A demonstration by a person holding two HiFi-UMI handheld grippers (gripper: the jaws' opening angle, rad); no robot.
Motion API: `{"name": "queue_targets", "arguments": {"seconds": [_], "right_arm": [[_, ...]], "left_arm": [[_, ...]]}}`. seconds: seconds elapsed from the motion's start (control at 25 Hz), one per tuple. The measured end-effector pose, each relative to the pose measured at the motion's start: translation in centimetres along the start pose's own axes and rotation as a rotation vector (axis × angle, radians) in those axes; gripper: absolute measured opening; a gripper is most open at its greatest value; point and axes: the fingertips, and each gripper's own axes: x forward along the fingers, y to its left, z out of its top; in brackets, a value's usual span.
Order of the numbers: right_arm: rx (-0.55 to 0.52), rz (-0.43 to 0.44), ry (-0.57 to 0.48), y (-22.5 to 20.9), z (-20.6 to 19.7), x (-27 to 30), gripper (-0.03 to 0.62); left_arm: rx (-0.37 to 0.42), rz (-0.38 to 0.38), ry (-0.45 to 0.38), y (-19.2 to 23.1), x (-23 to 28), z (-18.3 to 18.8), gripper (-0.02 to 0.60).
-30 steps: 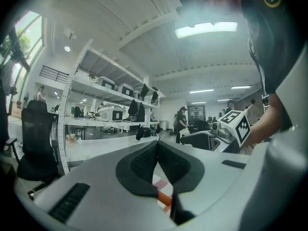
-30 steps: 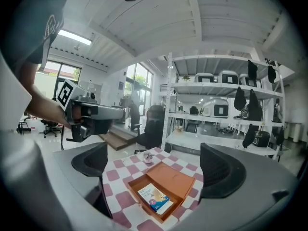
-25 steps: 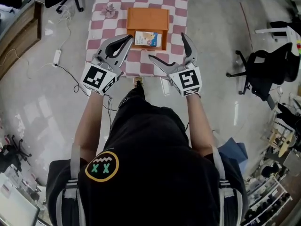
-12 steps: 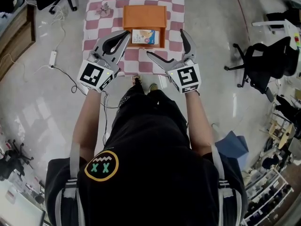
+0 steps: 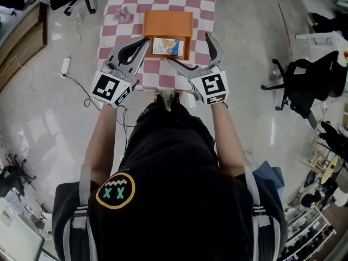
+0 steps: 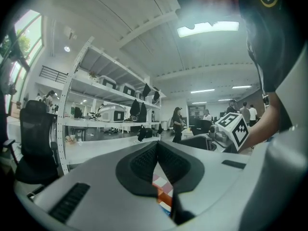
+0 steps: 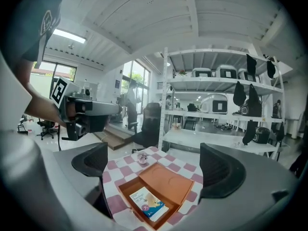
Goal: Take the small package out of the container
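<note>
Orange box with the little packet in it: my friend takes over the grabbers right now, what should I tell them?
Left gripper: shut, empty, near the box.
Right gripper: open, empty, near the box too.
Small package: lies flat in the open orange container on the checked cloth.
Done: nothing yet.
Left: reach in, grip the package, lift it out.

cloth [image 5: 202, 16]: woven, matt | container [image 5: 167, 22]: smooth, matt, card-like | small package [image 5: 165, 46]: glossy printed paper | floor [image 5: 43, 118]: polished, reflective | left gripper [image 5: 144, 41]: matt grey plastic
</note>
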Motion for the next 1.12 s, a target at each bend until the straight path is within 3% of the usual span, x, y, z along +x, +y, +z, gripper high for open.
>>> {"name": "queue_targets", "arguments": {"seconds": [0.24,1.12], "right_arm": [[0.021,0.002,0.023,-1.9,-1.2,2.1,0.592],[0.317,-0.029,0.341,-4.7,-16.1,11.7,0.589]], "left_arm": [[0.022,0.044,0.0,0.4,0.6,1.0,0.017],[-0.018,0.05,0.048,2.6,2.1,-0.8,0.017]]}}
